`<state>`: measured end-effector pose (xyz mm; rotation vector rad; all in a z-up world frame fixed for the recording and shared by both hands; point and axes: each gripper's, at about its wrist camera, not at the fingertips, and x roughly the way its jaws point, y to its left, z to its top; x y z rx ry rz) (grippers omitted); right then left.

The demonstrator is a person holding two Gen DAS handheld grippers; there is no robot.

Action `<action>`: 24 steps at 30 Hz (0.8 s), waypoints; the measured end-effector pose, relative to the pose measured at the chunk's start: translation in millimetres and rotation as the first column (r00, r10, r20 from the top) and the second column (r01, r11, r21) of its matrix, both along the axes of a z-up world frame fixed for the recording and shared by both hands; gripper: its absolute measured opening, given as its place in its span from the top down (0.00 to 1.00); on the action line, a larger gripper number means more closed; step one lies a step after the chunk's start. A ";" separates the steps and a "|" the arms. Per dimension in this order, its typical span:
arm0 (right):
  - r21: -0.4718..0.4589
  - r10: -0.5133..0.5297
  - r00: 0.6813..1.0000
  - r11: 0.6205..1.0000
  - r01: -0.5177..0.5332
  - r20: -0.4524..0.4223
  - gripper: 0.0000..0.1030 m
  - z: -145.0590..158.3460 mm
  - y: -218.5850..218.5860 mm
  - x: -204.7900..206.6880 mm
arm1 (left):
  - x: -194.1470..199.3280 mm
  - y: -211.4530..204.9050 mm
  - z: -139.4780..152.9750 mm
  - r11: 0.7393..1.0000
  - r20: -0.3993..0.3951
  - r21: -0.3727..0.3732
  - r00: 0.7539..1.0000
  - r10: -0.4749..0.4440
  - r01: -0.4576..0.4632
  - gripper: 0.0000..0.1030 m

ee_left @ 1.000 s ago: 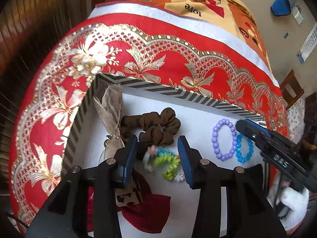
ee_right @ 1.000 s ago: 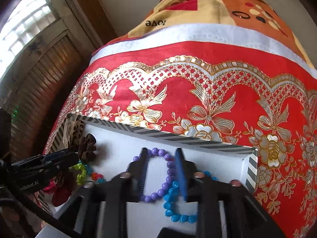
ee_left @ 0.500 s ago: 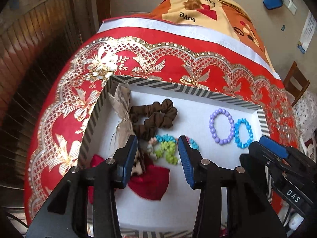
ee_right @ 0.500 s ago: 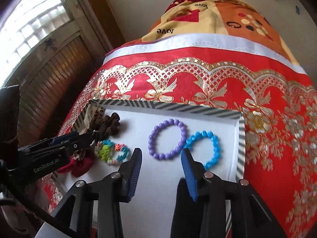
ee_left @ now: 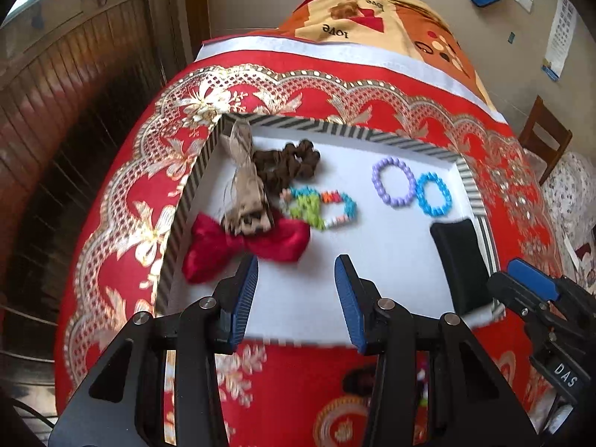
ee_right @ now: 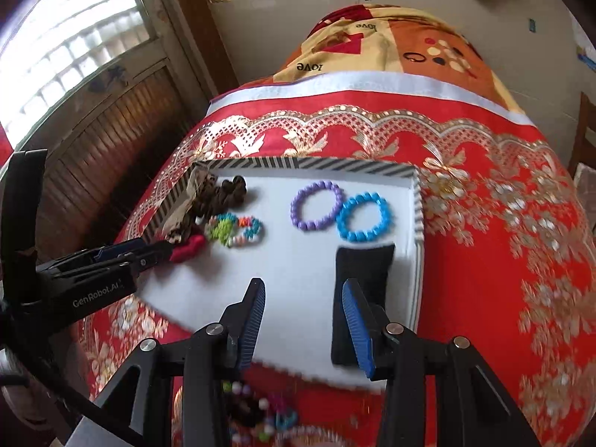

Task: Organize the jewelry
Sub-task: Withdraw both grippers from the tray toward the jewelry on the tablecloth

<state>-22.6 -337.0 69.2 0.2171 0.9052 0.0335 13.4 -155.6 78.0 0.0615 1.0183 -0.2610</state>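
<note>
A white tray with a striped rim (ee_left: pixel 335 130) (ee_right: pixel 298 164) lies on the red cloth. In it lie a purple bead bracelet (ee_left: pixel 393 181) (ee_right: pixel 317 205), a blue bead bracelet (ee_left: pixel 434 194) (ee_right: pixel 365 216), a multicoloured bead bracelet (ee_left: pixel 320 206) (ee_right: pixel 235 230), a brown scrunchie (ee_left: pixel 287 165) (ee_right: pixel 219 195), a red bow (ee_left: pixel 242 244) (ee_right: pixel 186 247), a beige ribbon bow (ee_left: pixel 244 186) and a black pouch (ee_left: pixel 462 260) (ee_right: pixel 359 298). My left gripper (ee_left: pixel 296 298) is open and empty above the tray's near part. My right gripper (ee_right: pixel 303 324) is open and empty near the pouch.
More loose beaded pieces (ee_right: pixel 260 413) (ee_left: pixel 372 380) lie blurred on the red and gold cloth in front of the tray. A wooden shutter (ee_left: pixel 74 111) stands at the left, a wooden chair (ee_left: pixel 547 138) at the right. A patterned blanket (ee_right: pixel 372 44) lies beyond.
Both grippers have pulled back and up from the tray, staying open. The whole tray, the black pouch and the loose pieces in front have come into view.
</note>
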 end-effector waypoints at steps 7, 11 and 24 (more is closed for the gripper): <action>-0.028 -0.022 1.000 0.999 0.023 0.015 0.59 2.0 7.0 -40.4 | -35.7 2.6 1.4 1.000 0.000 0.018 1.000 0.004 -0.004 0.59; -0.021 -0.023 1.000 1.000 0.023 0.013 0.58 0.4 9.8 -57.1 | -54.0 2.5 1.0 1.000 -0.003 0.025 1.000 0.005 -0.005 0.59; -0.013 -0.031 1.000 0.999 0.031 -0.004 0.51 -4.4 1.3 -105.9 | -99.7 -2.2 -3.9 0.999 -0.018 0.036 1.000 0.001 0.000 0.59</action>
